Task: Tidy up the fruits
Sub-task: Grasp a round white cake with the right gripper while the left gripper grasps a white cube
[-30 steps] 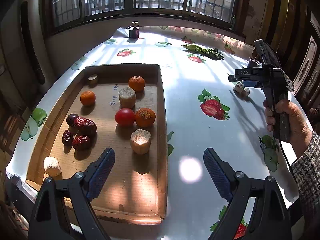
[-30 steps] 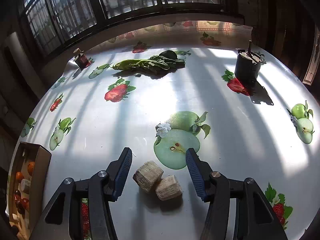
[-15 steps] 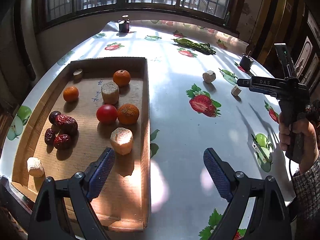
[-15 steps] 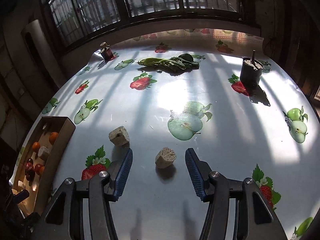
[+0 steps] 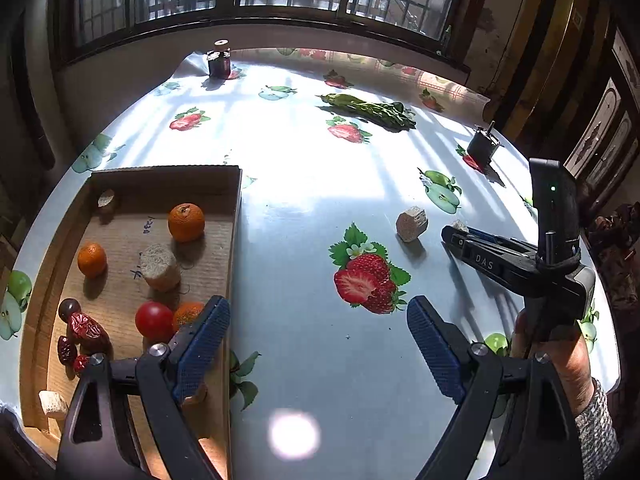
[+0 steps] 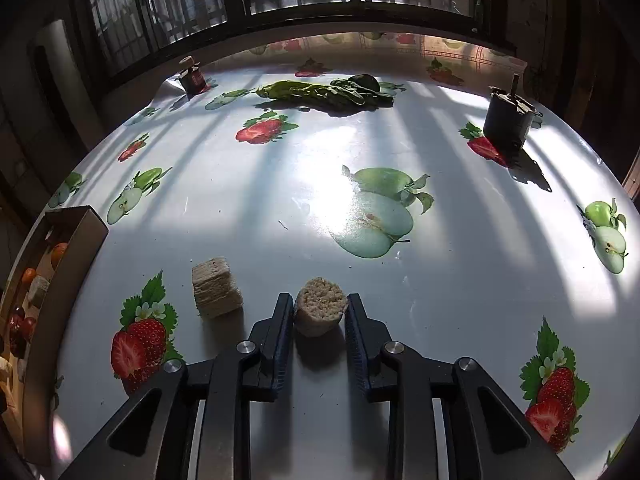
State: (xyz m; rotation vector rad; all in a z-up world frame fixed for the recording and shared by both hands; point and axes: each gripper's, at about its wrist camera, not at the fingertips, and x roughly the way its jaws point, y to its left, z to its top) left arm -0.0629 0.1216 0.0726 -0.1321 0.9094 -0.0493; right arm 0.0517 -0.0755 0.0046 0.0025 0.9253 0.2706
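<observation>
1. Cardboard tray [image 5: 236, 216] sits at left: 3 oranges, 1 tomato [image 5: 154, 321], dried red dates [image 5: 86, 328], pale fibrous chunks.
2. Left gripper [image 5: 318, 342] is wide, holding nothing, over bare tablecloth [image 5: 304, 184] beside the tray's right wall.
3. Loose blocky chunk [image 6: 216, 293] is just left of the right gripper [image 6: 319, 314].
4. Right gripper's jaws have just closed; the pads now clamp a round crumbly chunk [image 6: 320, 310] on the cloth.
5. Tray lies well left of that grip, so I'd say carry left.

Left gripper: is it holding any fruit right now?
No: the left gripper stands open over bare tablecloth beside the cardboard tray.
</observation>
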